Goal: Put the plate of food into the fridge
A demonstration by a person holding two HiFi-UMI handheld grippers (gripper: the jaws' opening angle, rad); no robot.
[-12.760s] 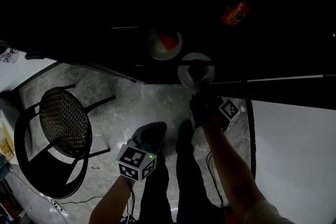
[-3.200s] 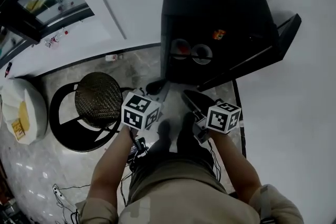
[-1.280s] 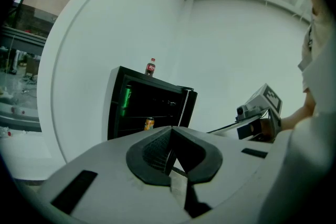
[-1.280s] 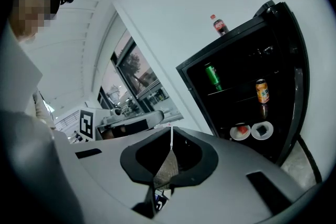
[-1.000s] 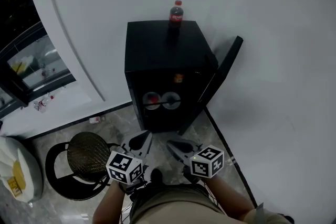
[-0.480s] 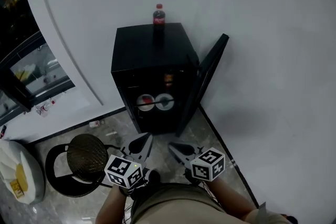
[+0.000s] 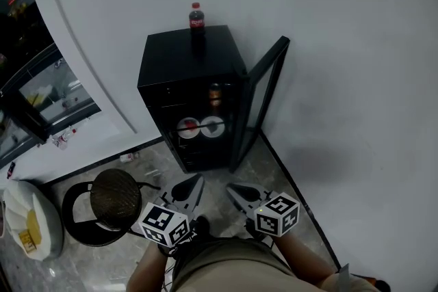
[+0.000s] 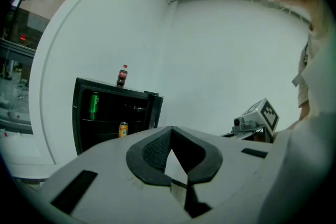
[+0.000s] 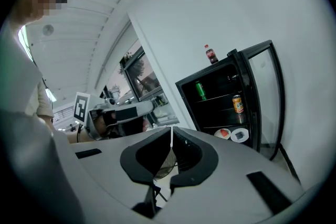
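The black mini fridge (image 7: pixel 191 99) stands against the white wall with its glass door (image 7: pixel 265 100) swung open to the right. Two white plates sit side by side on a lower shelf: one with red food (image 7: pixel 188 126) (image 9: pixel 222 134), one with dark food (image 7: pixel 213 126) (image 9: pixel 240 135). My left gripper (image 7: pixel 194 182) (image 8: pixel 171 131) and right gripper (image 7: pixel 235 189) (image 9: pixel 171 135) hover low in front of me, well back from the fridge. Both are shut and hold nothing.
A cola bottle (image 7: pixel 196 18) stands on the fridge top. Inside are an orange can (image 7: pixel 215 96) and a green can (image 9: pixel 200 91). A round black chair (image 7: pixel 113 196) stands at my left, a white bundle (image 7: pixel 24 229) beyond it. A dark glass cabinet (image 7: pixel 31 89) is far left.
Earlier my right gripper held a plate at the fridge shelf; now it is empty and the plate rests inside. I have backed away, and the fridge looks smaller.
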